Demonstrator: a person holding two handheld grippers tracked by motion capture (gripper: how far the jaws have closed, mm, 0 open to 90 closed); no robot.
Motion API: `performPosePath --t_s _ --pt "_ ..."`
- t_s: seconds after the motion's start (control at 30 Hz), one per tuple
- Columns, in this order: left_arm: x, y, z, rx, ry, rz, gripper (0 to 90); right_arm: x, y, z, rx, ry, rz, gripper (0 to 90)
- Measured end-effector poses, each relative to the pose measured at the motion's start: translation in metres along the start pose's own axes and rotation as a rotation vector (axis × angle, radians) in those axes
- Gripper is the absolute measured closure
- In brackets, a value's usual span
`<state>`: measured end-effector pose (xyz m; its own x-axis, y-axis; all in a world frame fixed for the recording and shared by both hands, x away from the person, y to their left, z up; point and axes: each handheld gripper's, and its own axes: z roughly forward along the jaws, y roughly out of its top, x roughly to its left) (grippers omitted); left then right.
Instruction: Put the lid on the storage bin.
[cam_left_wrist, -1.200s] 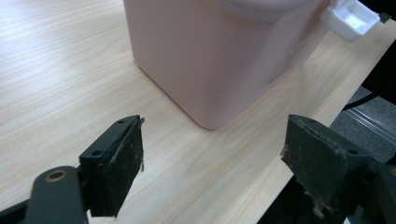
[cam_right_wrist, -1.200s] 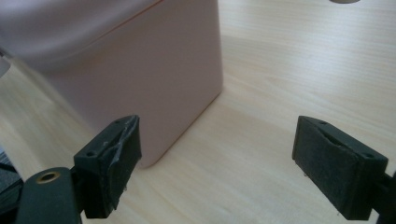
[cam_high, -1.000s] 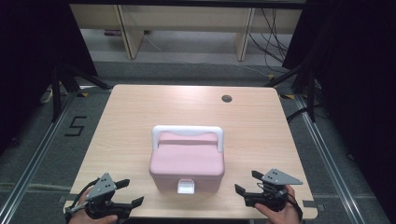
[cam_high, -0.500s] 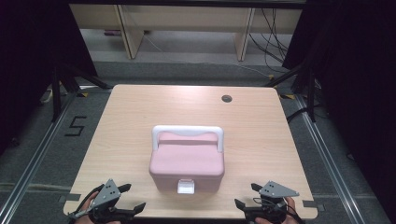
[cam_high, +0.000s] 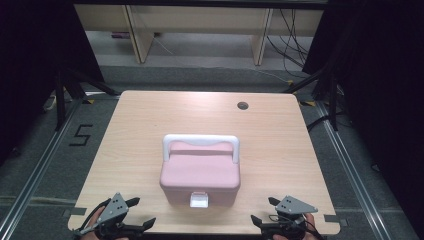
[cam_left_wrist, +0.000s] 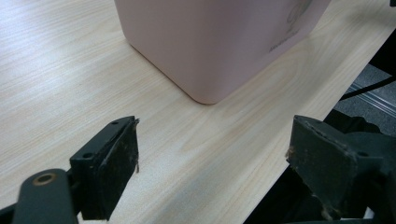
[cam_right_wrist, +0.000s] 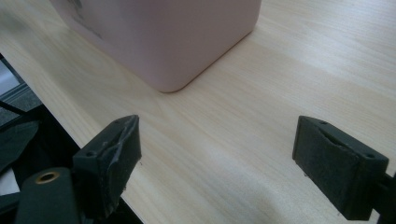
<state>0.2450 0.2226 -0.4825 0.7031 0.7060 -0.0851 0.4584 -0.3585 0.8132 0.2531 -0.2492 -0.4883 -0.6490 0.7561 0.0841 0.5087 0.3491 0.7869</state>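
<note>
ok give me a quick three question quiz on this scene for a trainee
1. True or false: the white handle of the pink box lies toward the far side of the lid.
2. Multiple choice: the white latch on the box faces a) the person, b) the far edge of the table, c) the right edge.
3. Short answer: how do the left gripper and the right gripper stand, and is either touching the box?

Key
1. True.
2. a.
3. Both have their jaws wide open with nothing between them, near the front edge of the table on either side of the box; neither touches it.
</note>
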Motion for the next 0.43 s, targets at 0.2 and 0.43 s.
performPosePath --t_s 0.2,0.43 --pt "0.0004 -0.0004 0.0012 -0.005 -0.008 0.000 15.6 -0.0020 0.0003 0.0008 0.001 0.025 -0.011 16.3" --pt "0.0006 -0.0010 0.0016 -0.009 0.003 -0.011 15.6 -0.0018 0.0002 0.0003 -0.012 -0.005 -0.015 16.4"
